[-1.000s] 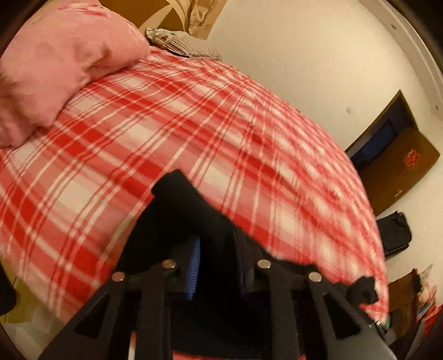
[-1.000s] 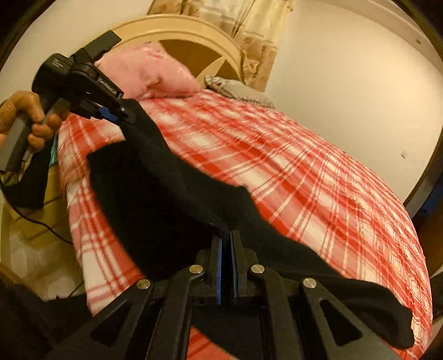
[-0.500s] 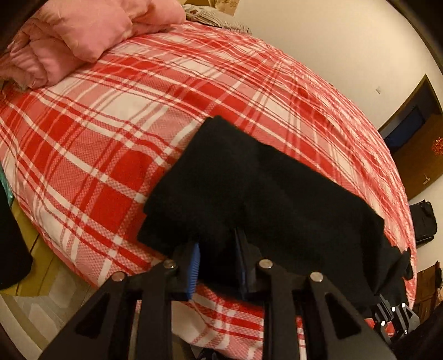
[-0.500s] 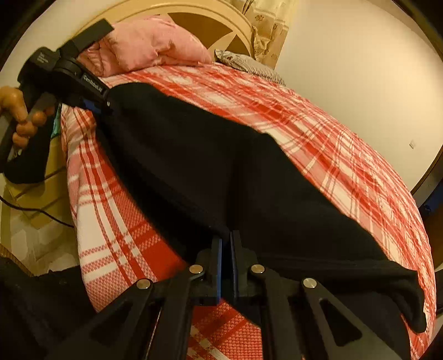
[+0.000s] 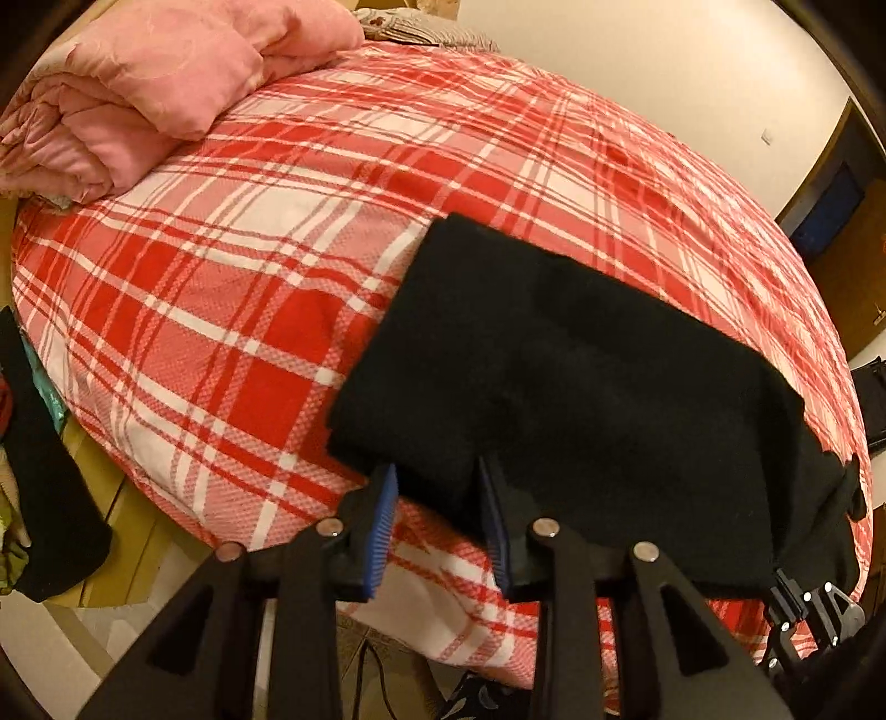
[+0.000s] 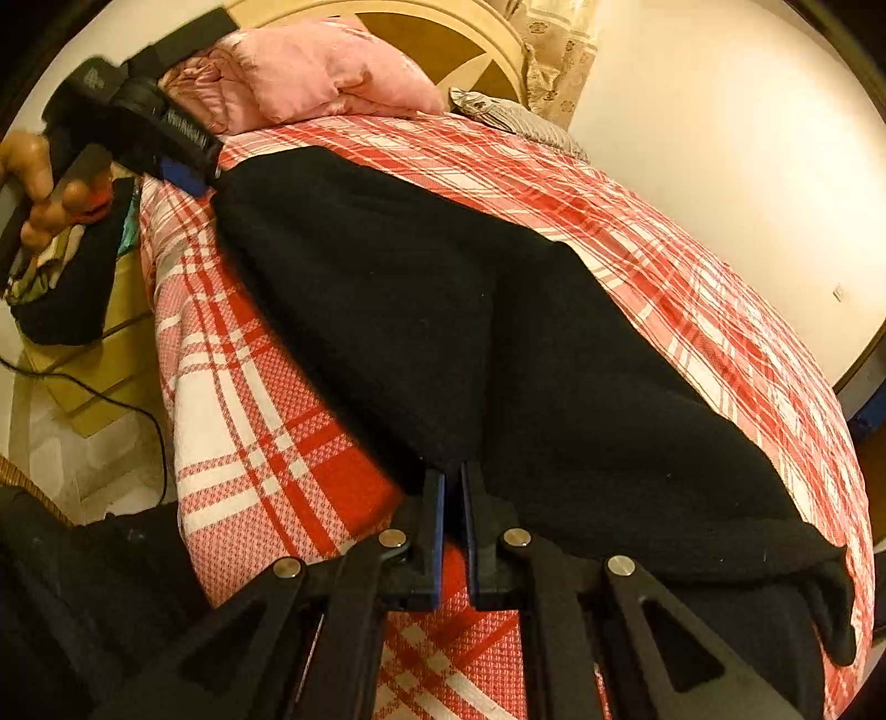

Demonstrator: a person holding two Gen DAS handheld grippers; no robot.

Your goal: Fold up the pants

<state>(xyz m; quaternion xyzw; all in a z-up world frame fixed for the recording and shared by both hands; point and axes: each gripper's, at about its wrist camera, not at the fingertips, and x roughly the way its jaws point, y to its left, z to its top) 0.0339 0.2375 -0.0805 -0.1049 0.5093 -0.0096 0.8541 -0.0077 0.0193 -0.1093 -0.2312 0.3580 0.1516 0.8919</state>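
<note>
while the black pants [image 5: 576,382] lie flat on the red plaid bed [image 5: 232,288], the left gripper [image 5: 437,515] has its blue-padded fingers [image 5: 383,526] spread apart at the pants' near edge. the right gripper [image 6: 453,515] pinches the hem. a pink quilt [image 5: 149,83] sits beyond the pants, near the headboard [image 6: 421,39].
</note>
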